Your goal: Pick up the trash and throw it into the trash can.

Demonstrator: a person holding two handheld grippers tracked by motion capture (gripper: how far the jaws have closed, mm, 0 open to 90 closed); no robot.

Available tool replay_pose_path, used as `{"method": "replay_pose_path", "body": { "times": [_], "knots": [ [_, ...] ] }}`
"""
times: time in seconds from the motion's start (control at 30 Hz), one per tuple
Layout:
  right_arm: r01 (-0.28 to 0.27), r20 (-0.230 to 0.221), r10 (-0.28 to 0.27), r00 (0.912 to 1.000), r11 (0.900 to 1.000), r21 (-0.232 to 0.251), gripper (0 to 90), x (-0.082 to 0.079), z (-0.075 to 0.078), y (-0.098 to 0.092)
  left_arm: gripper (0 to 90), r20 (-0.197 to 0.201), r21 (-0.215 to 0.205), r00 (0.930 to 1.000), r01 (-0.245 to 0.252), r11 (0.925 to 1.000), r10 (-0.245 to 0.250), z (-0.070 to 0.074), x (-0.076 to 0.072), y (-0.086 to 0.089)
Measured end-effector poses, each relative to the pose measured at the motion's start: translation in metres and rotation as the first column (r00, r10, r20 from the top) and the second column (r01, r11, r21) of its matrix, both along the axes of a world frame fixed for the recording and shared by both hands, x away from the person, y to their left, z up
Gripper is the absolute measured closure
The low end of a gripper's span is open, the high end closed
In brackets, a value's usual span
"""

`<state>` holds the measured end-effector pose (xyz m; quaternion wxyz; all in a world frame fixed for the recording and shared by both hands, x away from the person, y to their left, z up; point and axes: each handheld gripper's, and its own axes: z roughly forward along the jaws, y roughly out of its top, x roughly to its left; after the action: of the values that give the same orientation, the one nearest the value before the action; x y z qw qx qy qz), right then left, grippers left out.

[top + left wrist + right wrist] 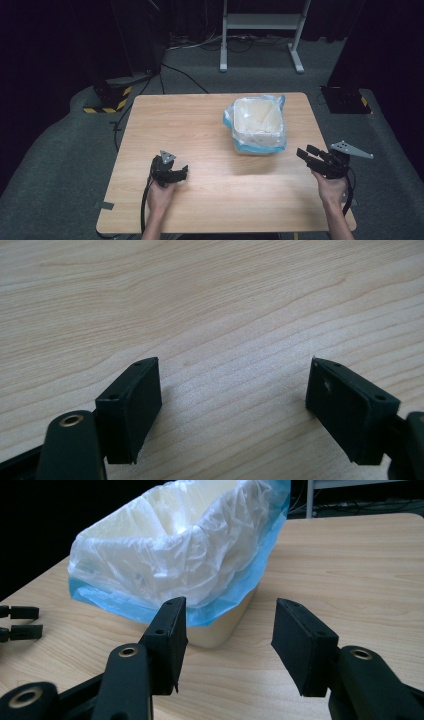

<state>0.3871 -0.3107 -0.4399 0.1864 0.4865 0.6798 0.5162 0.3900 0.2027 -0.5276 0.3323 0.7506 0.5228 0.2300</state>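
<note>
A small cream bin (257, 125) lined with a white and blue plastic bag stands right of centre on the wooden table (200, 125). My right gripper (303, 152) hovers at the table's right edge and points left toward the bin. In the right gripper view its jaws (227, 630) stand open with nothing between them, and the bin (190, 555) is just ahead. My left gripper (183, 173) rests low at the front left, far from the bin. Its jaws (232, 385) are open over bare wood. The left gripper's tips (20, 622) also show at the far left of the right gripper view.
A white metal stand (262, 30) is on the grey carpet behind the table. A black base with yellow-black tape (107, 97) sits at the back left and another black base (345, 97) at the back right. Cables run across the floor.
</note>
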Motion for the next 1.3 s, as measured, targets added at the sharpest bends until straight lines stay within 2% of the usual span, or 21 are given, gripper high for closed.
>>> {"method": "replay_pose_path", "body": {
  "times": [0.13, 0.37, 0.63, 0.87, 1.23, 1.3],
  "knots": [
    [0.002, -0.013, -0.002, 0.9999, 1.000, -0.008, 47.1, 0.000, -0.006, 0.002, 22.0, 0.000, 0.000, 1.0000, 0.000, 1.0000, 0.000, 0.000, 0.000, 0.000],
    [0.005, -0.050, -0.008, 0.9987, 0.998, -0.057, 47.2, 0.002, -0.024, 0.008, 21.9, 0.000, 0.000, 1.0000, 0.000, 1.0000, 0.000, 0.000, 0.000, 0.000],
    [0.005, -0.071, -0.013, 0.9974, 0.994, -0.110, 47.2, 0.005, -0.038, 0.016, 21.9, 0.000, 0.000, 1.0000, 0.000, 1.0000, 0.000, 0.000, 0.000, 0.000],
    [-0.005, -0.084, -0.006, 0.9964, 0.991, -0.133, 48.2, 0.009, -0.050, 0.024, 21.9, 0.000, 0.000, 1.0000, 0.000, 1.0000, 0.000, 0.000, 0.000, 0.000],
    [-0.016, -0.110, -0.006, 0.9939, 0.980, -0.197, 48.5, 0.017, -0.066, 0.038, 21.9, 0.000, 0.000, 1.0000, 0.000, 1.0000, 0.000, 0.000, 0.000, 0.000],
    [-0.017, -0.106, -0.007, 0.9944, 0.974, -0.226, 48.4, 0.018, -0.068, 0.041, 21.9, 0.000, 0.000, 1.0000, 0.000, 1.0000, 0.000, 0.000, 0.000, 0.000]
  ]
}}
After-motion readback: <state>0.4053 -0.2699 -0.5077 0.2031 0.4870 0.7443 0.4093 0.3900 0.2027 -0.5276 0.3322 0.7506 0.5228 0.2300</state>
